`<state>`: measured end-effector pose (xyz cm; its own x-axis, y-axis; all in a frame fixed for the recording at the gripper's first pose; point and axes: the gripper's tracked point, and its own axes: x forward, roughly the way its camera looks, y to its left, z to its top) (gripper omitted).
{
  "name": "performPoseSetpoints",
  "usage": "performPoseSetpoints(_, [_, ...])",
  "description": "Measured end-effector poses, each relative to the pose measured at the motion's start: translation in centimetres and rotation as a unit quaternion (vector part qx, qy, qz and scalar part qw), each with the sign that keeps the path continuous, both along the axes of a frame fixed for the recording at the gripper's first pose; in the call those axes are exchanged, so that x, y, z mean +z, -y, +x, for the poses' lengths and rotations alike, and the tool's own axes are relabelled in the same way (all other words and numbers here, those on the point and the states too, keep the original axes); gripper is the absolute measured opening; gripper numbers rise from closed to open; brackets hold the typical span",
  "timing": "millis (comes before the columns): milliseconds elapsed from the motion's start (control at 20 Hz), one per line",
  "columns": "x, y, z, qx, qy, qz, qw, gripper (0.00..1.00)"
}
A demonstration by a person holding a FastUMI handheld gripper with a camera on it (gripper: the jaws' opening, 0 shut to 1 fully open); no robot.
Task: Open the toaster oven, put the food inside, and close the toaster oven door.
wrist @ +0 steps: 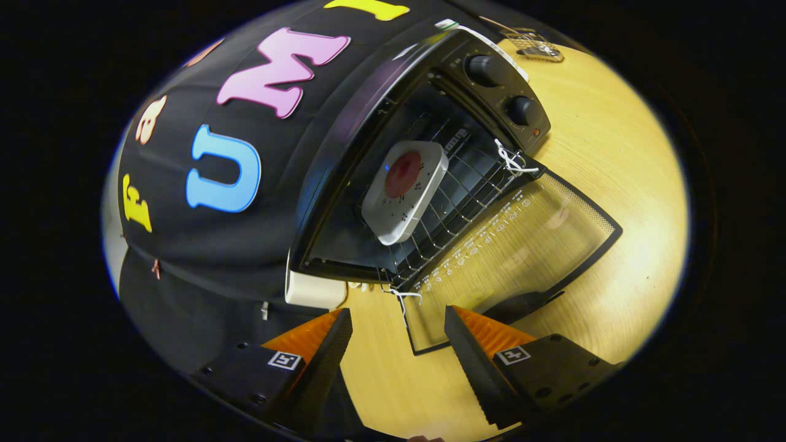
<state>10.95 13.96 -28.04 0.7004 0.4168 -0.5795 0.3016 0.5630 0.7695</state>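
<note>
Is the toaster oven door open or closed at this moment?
Open. The glass door lies folded down onto the table, ahead of the open gripper, exposing the dish on the rack.

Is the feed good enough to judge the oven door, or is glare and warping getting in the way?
Gripper view: fisheye bends the toaster oven and wooden table; the open glass door is see-through with faint reflections, its edges sharp; the white dish on the rack is crisp; the tool is open, empty.

No wording can be read. Small white markings run in a row along the glass of the open toaster oven door [516,245], too small to make out. Square coded markers sit on the gripper [399,325], whose fingers stand apart.
</note>
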Motion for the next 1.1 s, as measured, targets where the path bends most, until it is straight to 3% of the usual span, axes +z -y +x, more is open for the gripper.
performPoseSetpoints(250, [0.0,0.1,-2.5,0.067,0.043,-0.112,0.990,0.98])
performPoseSetpoints(450, [-0.3,1.4,-4.0,0.127,0.087,-0.235,0.960,0.98])
performPoseSetpoints(600, [-2.2,2.6,-5.4,0.162,0.071,-0.304,0.936,0.99])
performPoseSetpoints(950, [-6.7,5.2,-6.7,0.195,0.022,-0.416,0.888,0.99])
performPoseSetpoints(1100, [-8.6,5.5,-6.7,0.193,-0.005,-0.436,0.879,0.99])
